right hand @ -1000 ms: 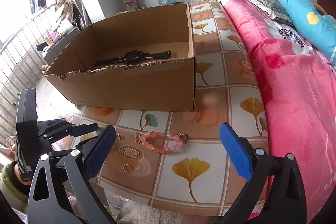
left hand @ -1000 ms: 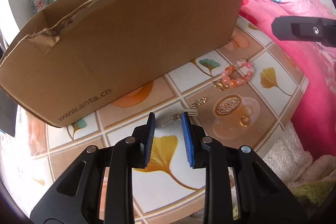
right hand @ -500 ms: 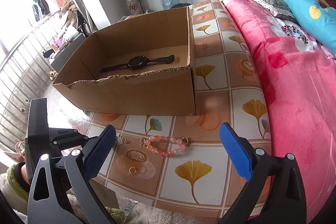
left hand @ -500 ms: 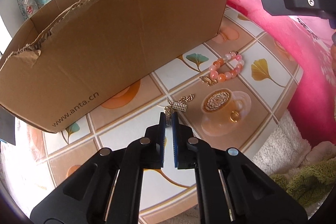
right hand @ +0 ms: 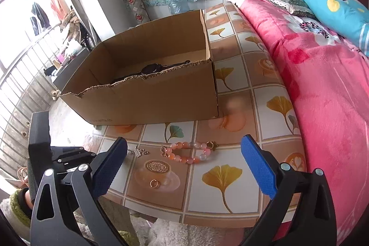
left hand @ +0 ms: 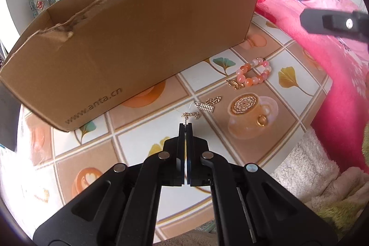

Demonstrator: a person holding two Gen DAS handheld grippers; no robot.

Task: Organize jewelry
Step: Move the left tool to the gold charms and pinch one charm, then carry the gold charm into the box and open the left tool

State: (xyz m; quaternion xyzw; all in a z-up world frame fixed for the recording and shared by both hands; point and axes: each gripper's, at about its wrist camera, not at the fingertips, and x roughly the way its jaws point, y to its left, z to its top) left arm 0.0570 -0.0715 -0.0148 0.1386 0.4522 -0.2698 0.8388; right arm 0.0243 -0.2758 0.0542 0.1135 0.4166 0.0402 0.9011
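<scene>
My left gripper point(left hand: 185, 125) is shut, its pads pinching the end of a small gold and silver chain point(left hand: 204, 106) that lies on the tiled table point(left hand: 143, 142) just in front of the cardboard box point(left hand: 138, 38). To the right of the chain lie a pink bead bracelet point(left hand: 252, 76) and a gold ring point(left hand: 262, 122). My right gripper point(right hand: 184, 142) hangs open above the bracelet point(right hand: 186, 152), holding nothing. A black watch point(right hand: 152, 68) lies inside the box point(right hand: 150, 103).
A pink blanket point(right hand: 322, 84) covers the bed along the table's right side, with a blue pillow point(right hand: 327, 4) beyond it. A fluffy rug point(left hand: 306, 167) lies past the table's near edge. A railing point(right hand: 20, 84) runs at the far left.
The left jaws have closed from open to shut on the chain's end. The left gripper has drawn back a little, pulling the chain out straighter. The right gripper stays open.
</scene>
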